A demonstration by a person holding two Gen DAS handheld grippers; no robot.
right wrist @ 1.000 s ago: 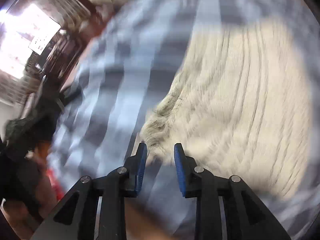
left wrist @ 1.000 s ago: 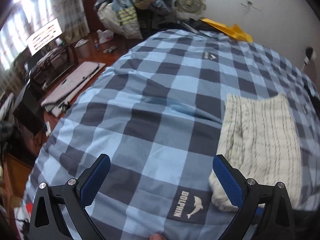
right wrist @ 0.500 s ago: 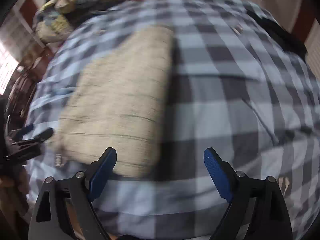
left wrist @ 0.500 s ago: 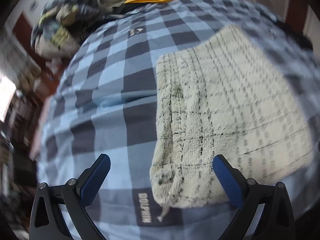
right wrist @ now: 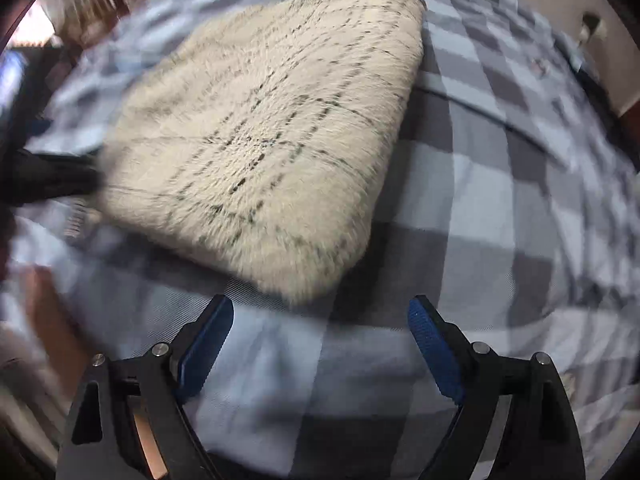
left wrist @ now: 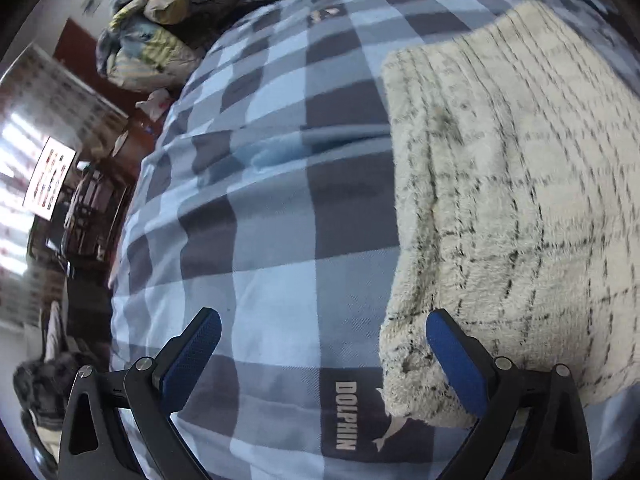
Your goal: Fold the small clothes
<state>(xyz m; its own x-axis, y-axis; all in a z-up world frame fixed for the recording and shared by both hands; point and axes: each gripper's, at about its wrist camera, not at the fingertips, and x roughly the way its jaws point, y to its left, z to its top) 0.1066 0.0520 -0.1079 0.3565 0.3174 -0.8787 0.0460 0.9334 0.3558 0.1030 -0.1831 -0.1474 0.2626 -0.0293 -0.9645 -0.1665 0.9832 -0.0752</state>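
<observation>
Garment [left wrist: 520, 208], one, cream fleece with dark check lines, lies folded flat on the bed [left wrist: 272, 240], at 2 o'clock in the left view. Left tool [left wrist: 324, 340] spread wide, empty, one finger at its near corner, probably lining up a grip. Right tool [right wrist: 320, 328] likewise released, hovering just short of its near edge.

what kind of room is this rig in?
Most likely a home bedroom. The cream garment lies folded on a bed spread with a blue checked duvet, bundled bedding is heaped at its far end, and cluttered wooden furniture stands alongside.
</observation>
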